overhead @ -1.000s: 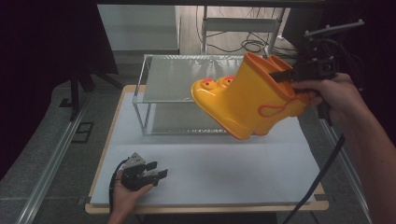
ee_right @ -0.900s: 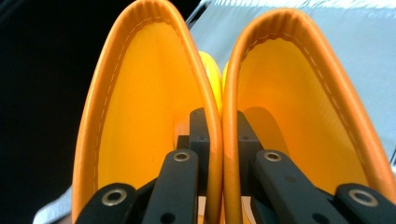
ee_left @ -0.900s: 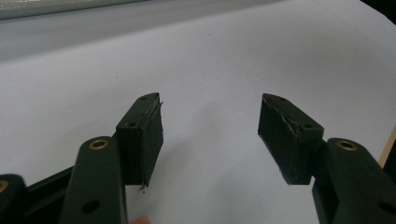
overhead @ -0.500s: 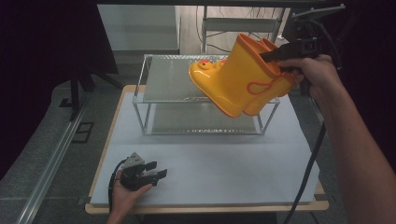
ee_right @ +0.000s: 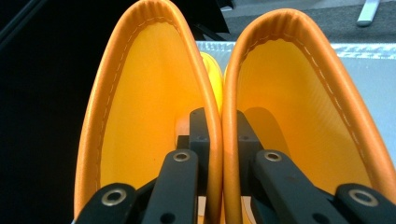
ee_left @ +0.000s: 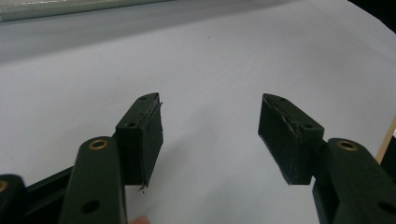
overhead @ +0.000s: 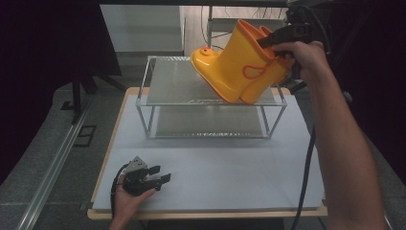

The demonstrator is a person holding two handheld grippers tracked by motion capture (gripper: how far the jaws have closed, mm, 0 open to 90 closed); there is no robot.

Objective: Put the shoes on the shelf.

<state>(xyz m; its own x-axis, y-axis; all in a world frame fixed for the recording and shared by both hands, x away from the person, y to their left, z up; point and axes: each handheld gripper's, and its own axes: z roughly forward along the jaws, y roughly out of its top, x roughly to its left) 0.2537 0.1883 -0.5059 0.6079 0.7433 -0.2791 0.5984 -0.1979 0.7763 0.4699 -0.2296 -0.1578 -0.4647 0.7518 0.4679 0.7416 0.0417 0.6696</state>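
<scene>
Right gripper (overhead: 275, 40) clamped on both boots' (overhead: 239, 64) adjoining cuffs, pair tilted over the rack's (overhead: 165, 86) top shelf, right edge. Setting down remains (judged). Left gripper (overhead: 160, 175) idle, jaws apart.

boots (overhead: 237, 67) – above rack (overhead: 167, 86) top shelf | rack – on table (overhead: 239, 172), far side
</scene>
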